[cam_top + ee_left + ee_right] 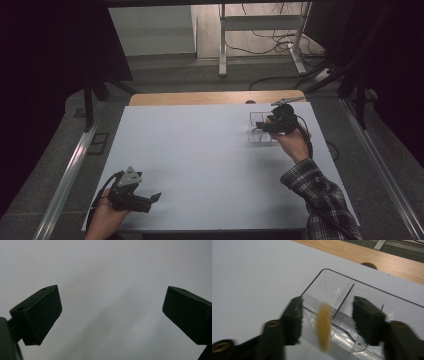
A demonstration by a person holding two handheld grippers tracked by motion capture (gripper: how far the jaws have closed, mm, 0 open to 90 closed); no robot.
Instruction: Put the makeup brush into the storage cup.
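Observation:
A clear plastic box (387,302) with inner dividers stands at the far right of the white table top (200,150). My right gripper (327,303) hangs just over the box's near corner, jaws apart. Between them is a blurred, pale yellow, elongated piece (323,326), upright and touching neither pad, over the box's near compartment. In the high view the right gripper (261,128) points left over the box (257,118). My left gripper (153,198) lies low at the front left corner, jaws open and empty. The left gripper (111,305) faces bare white surface.
Beyond the white sheet a strip of wooden table (200,98) shows, with a round hole (368,265) behind the box. Metal rails (70,165) run along both sides. A desk frame and cables (280,45) stand on the floor farther back.

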